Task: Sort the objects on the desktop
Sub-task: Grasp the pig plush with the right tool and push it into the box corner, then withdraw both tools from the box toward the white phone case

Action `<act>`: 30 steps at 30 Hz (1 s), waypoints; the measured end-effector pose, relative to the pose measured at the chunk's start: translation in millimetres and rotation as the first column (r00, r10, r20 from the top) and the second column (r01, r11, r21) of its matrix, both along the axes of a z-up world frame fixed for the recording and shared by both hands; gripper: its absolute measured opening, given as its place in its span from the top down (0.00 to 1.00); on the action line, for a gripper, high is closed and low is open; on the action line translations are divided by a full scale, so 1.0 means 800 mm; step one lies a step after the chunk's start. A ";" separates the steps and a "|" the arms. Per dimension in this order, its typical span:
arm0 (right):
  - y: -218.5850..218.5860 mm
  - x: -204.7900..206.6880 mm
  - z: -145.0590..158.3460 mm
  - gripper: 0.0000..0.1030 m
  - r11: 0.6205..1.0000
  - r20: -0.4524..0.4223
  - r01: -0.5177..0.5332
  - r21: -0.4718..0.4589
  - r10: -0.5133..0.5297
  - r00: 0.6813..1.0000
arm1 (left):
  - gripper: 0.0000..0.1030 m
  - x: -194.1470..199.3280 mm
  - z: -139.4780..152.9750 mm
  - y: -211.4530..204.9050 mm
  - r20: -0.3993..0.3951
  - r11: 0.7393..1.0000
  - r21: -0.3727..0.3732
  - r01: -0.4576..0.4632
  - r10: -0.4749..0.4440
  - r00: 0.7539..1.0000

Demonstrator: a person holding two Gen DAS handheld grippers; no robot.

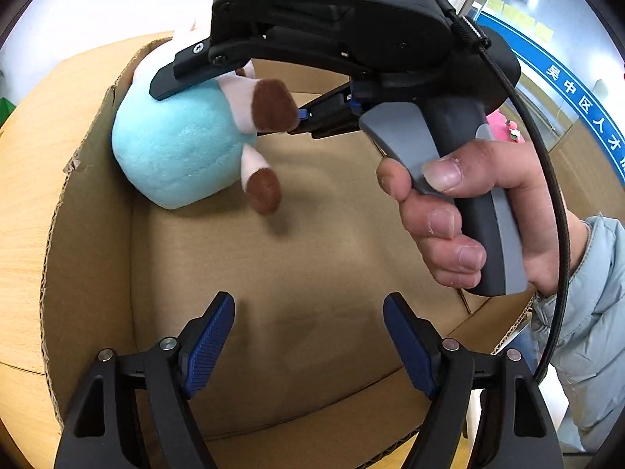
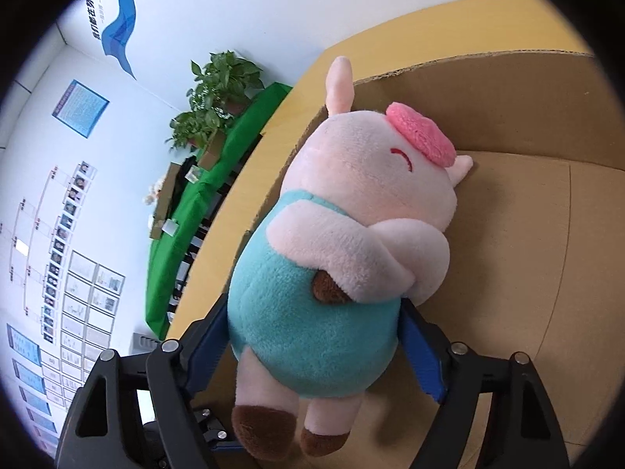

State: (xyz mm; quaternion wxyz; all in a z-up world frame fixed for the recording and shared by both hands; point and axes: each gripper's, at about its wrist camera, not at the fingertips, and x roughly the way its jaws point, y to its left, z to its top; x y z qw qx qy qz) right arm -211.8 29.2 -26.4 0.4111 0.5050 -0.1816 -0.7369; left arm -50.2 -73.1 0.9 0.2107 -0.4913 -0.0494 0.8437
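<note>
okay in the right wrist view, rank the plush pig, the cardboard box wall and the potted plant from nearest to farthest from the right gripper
1. Plush pig: clamped between the right gripper fingers.
2. Cardboard box wall: behind the pig, upper right.
3. Potted plant: far back, upper left, on the green-covered table.

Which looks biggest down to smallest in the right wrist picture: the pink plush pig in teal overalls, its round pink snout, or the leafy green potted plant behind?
1. Pink plush pig in teal overalls, by far.
2. Leafy green potted plant, though it stands far off, so it only looks small.
3. Round pink snout.
</note>
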 end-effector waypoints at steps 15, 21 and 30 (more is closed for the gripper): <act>0.103 0.075 0.121 0.14 0.983 -0.172 0.068 0.173 -0.037 0.984 | 0.20 0.026 0.009 0.000 0.030 1.000 0.002 0.000 0.000 1.000; 0.265 0.148 0.086 0.14 0.911 -0.135 0.175 0.373 -0.134 0.982 | 0.20 0.018 0.008 -0.005 0.033 1.000 0.004 -0.011 0.011 0.999; 0.351 0.223 0.048 0.17 0.874 -0.102 0.275 0.402 -0.255 0.961 | 0.20 0.024 0.004 0.007 0.029 0.999 -0.020 -0.034 0.035 0.999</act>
